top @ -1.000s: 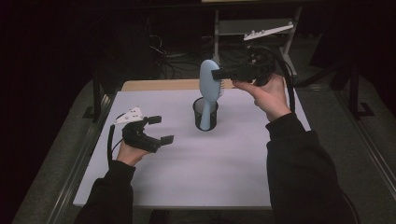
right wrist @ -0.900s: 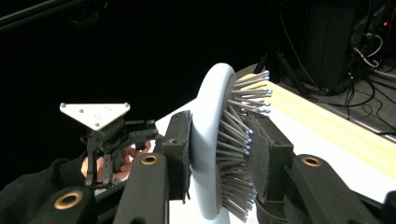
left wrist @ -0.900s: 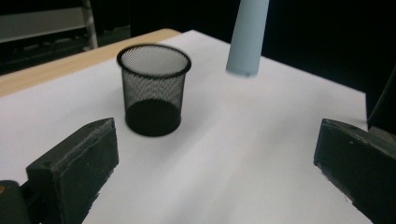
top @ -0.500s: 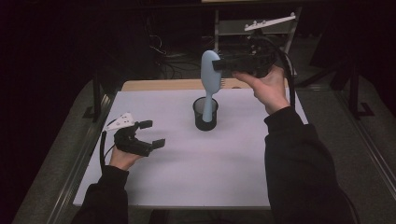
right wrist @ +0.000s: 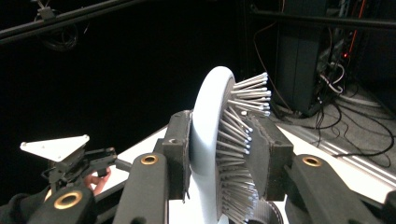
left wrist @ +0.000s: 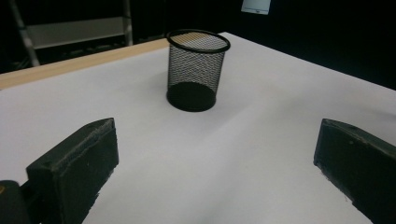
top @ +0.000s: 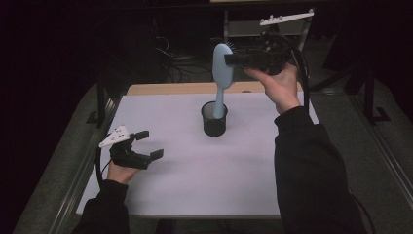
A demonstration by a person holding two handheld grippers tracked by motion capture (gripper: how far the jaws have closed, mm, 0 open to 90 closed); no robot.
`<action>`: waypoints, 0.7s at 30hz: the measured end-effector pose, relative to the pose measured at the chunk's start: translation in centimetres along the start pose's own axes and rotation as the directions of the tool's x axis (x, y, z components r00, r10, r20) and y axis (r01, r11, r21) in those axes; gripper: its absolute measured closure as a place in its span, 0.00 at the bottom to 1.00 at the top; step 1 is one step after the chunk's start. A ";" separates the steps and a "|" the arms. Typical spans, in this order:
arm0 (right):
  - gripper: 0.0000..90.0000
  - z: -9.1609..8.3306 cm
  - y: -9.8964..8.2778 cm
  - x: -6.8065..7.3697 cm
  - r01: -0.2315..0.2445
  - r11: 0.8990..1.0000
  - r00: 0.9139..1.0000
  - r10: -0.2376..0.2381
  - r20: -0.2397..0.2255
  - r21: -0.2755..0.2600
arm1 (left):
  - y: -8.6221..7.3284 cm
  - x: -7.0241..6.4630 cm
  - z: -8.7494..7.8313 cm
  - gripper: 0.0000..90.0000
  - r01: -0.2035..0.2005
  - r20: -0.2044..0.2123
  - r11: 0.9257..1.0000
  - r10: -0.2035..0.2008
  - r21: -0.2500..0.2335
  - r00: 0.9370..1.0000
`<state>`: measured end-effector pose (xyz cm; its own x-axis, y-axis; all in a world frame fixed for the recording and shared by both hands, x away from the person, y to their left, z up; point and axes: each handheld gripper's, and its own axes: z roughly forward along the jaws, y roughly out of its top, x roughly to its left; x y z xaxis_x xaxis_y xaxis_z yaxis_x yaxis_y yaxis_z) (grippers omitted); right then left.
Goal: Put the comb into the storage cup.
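A light blue hairbrush [top: 221, 73] stands upright with its handle down inside a black mesh cup [top: 214, 118] near the middle of the white table. My right gripper [top: 229, 59] is shut on the brush head, level, well above the cup. In the right gripper view the jaws clamp the pale back and the bristles of the hairbrush [right wrist: 212, 135]. My left gripper [top: 150, 144] rests low over the table at the near left, open and empty. In the left gripper view the mesh cup [left wrist: 196, 70] stands ahead between the wide-apart jaws of the left gripper [left wrist: 219, 158].
The white table top [top: 195, 185] has a wooden strip [top: 165, 88] along its far edge. Dark floor, cables and a metal rack [top: 253, 27] lie behind the table. A metal rail [top: 78, 185] runs along the table's left side.
The right gripper has lifted the hairbrush higher, its handle still in the cup. The left gripper has moved left and toward the near edge, staying open.
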<state>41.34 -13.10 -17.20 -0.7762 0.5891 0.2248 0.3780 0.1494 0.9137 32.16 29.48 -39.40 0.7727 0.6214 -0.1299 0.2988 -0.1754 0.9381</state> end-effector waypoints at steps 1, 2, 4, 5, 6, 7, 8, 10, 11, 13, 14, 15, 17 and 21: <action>0.68 0.0 0.0 -0.1 0.001 1.000 1.000 -0.001 0.003 -0.005 | -0.1 0.1 -0.2 0.00 0.001 -0.009 1.000 -0.001 -0.004 1.000; 0.68 0.1 0.0 -0.1 0.003 1.000 1.000 -0.003 0.005 -0.008 | -0.3 0.2 -0.4 0.00 -0.001 -0.017 1.000 0.001 -0.007 1.000; 0.68 0.4 0.0 -0.3 0.001 1.000 1.000 -0.001 0.008 -0.011 | -0.6 0.3 -0.8 0.00 -0.006 -0.037 1.000 0.005 -0.010 0.999; 0.68 0.5 0.0 -0.4 0.002 1.000 1.000 -0.002 0.012 -0.011 | -0.8 0.4 -1.0 0.00 -0.006 -0.047 1.000 0.006 -0.012 0.999; 0.68 0.7 -0.1 -0.5 0.003 1.000 1.000 -0.002 0.016 -0.013 | -1.0 0.4 -1.2 0.00 -0.004 -0.055 1.000 0.003 -0.017 0.998; 0.68 0.8 -0.1 -0.6 0.002 1.000 1.000 -0.002 0.017 -0.014 | -1.2 0.5 -1.4 0.00 -0.004 -0.063 1.000 0.003 -0.022 0.998; 0.68 1.0 -0.1 -0.7 0.004 1.000 1.000 -0.004 0.017 -0.011 | -1.4 0.6 -1.6 0.00 -0.005 -0.072 1.000 0.003 -0.027 0.997; 0.68 1.4 -0.2 -0.9 0.000 1.000 1.000 0.000 0.009 -0.006 | -1.8 0.8 -2.0 0.00 0.004 -0.084 0.999 -0.008 -0.037 0.996; 0.68 1.6 -0.2 -0.9 0.000 1.000 1.000 0.000 0.008 -0.009 | -2.0 0.9 -2.2 0.00 0.009 -0.088 0.999 -0.013 -0.044 0.996; 0.69 2.0 -0.3 -1.0 0.004 1.000 1.000 -0.004 0.015 -0.012 | -2.3 1.0 -2.5 0.00 0.016 -0.095 0.998 -0.021 -0.055 0.995; 0.69 2.3 -0.3 -1.0 0.003 1.000 1.000 -0.002 0.016 -0.013 | -2.4 1.1 -2.6 0.00 0.020 -0.098 0.998 -0.026 -0.059 0.995; 0.69 2.5 -0.3 -1.1 0.000 1.000 1.000 0.000 0.018 -0.017 | -2.5 1.2 -2.8 0.00 0.022 -0.102 0.998 -0.028 -0.062 0.994; 0.69 2.8 -0.3 -1.3 -0.005 1.000 1.000 0.005 0.021 -0.026 | -2.6 1.3 -3.0 0.00 0.033 -0.107 0.997 -0.040 -0.074 0.993; 0.69 3.3 -0.4 -1.6 -0.007 0.999 0.999 0.009 0.042 -0.052 | -3.2 1.3 -3.3 0.00 0.051 -0.111 0.995 -0.061 -0.086 0.992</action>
<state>44.07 -11.49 -19.07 -0.7511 0.6230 0.2185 0.3564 0.1041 0.9285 30.41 33.37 -41.48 0.6862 0.7118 -0.1500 0.2886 -0.0771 0.9543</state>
